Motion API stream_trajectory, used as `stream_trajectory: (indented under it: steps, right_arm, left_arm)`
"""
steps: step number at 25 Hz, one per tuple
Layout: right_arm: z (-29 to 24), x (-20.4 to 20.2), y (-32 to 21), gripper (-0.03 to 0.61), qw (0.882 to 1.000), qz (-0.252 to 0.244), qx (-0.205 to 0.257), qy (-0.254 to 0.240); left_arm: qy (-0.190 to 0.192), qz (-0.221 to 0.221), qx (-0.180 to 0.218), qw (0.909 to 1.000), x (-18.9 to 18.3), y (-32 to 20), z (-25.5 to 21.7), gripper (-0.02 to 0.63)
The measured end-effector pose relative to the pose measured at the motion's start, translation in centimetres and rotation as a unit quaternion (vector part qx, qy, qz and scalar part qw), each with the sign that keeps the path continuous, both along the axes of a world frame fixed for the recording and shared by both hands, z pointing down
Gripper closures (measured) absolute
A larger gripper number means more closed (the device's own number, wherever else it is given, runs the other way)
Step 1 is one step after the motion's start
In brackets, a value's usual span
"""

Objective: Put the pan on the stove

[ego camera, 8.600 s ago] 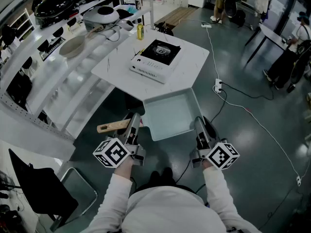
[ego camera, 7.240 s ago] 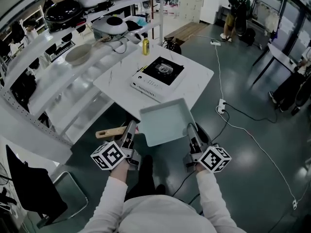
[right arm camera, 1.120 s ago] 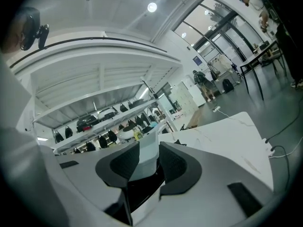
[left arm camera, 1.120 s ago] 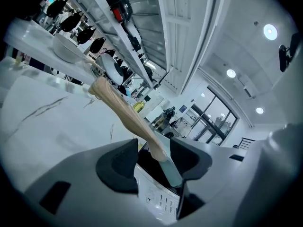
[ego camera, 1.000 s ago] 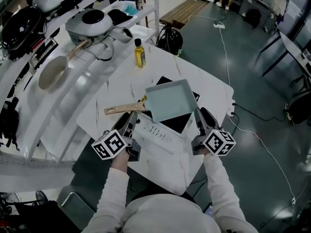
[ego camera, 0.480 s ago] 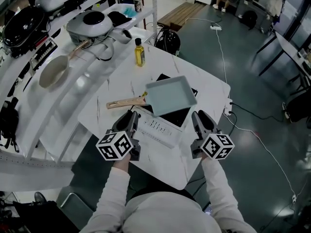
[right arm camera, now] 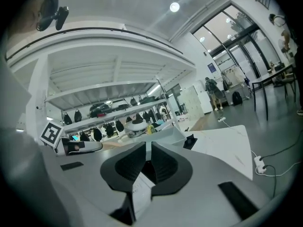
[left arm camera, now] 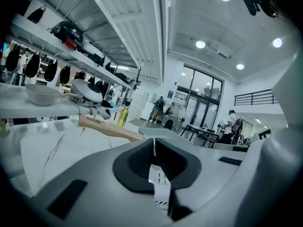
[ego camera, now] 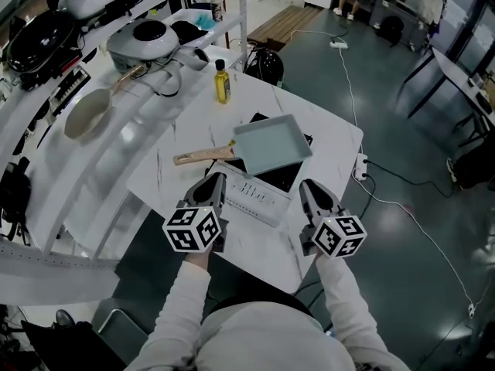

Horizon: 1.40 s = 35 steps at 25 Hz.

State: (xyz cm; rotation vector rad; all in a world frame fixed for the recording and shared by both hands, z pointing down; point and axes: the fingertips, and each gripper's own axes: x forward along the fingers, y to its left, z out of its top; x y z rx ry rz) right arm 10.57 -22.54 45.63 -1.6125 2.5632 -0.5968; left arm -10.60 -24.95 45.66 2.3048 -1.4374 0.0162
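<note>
Left gripper (ego camera: pixel 215 181): jaws are pressed together with nothing between them, as its own view (left arm camera: pixel 154 143) confirms. Right gripper (ego camera: pixel 309 190): jaws are closing, a thin gap remains, and nothing stands in it (right arm camera: pixel 147 148). Both are held by forearms in white sleeves (ego camera: pixel 179 304) that reach forward from the bottom of the head view. The grippers sit side by side at the near edge of the table (ego camera: pixel 166 172), jaws pointing toward the stove (ego camera: pixel 255 199). Neither one touches the pan (ego camera: pixel 272 145).

The pan is square and pale blue-green. It rests on the black top of the stove, turned slightly askew to the stove's edges. Its wooden handle (ego camera: pixel 203 155) projects toward the person's left, out over the table. The pan's inside shows only its bare pale floor.

The stove is a white unit with a control strip on its near face. It stands near the middle of the white marbled table. The pan covers most of the black top, so the burner cannot be seen.

A bottle (ego camera: pixel 222 82) of yellow liquid stands upright at the far side of the table, well apart from the stove. On the shelf (ego camera: pixel 116 130) to the left lies a shallow bowl (ego camera: pixel 85 114); its contents cannot be made out. A cable (ego camera: pixel 410 207) runs across the dark floor to the right.
</note>
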Motion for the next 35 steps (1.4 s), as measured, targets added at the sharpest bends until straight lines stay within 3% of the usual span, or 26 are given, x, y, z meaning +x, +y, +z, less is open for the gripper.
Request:
stream_trajectory:
  steps: [6,16,35]
  right_arm:
    - [0.0,-0.9,1.8,0.551,1.0,0.002,0.006,0.027]
    - [0.0,-1.4,3.9,0.552,0.998,0.006,0.006,0.064]
    - [1.0,-1.4,5.1,0.552,0.997,0.023,-0.014,0.072]
  left_arm:
    - [-0.018,0.019,0.019,0.9995,1.1,1.0,-0.7,0.589]
    - [-0.031,0.039,0.027,0.9984,1.8,3.1,-1.0,0.589]
    - [-0.028,0.037,0.028,0.9985,1.1,3.9,-0.8,0.591]
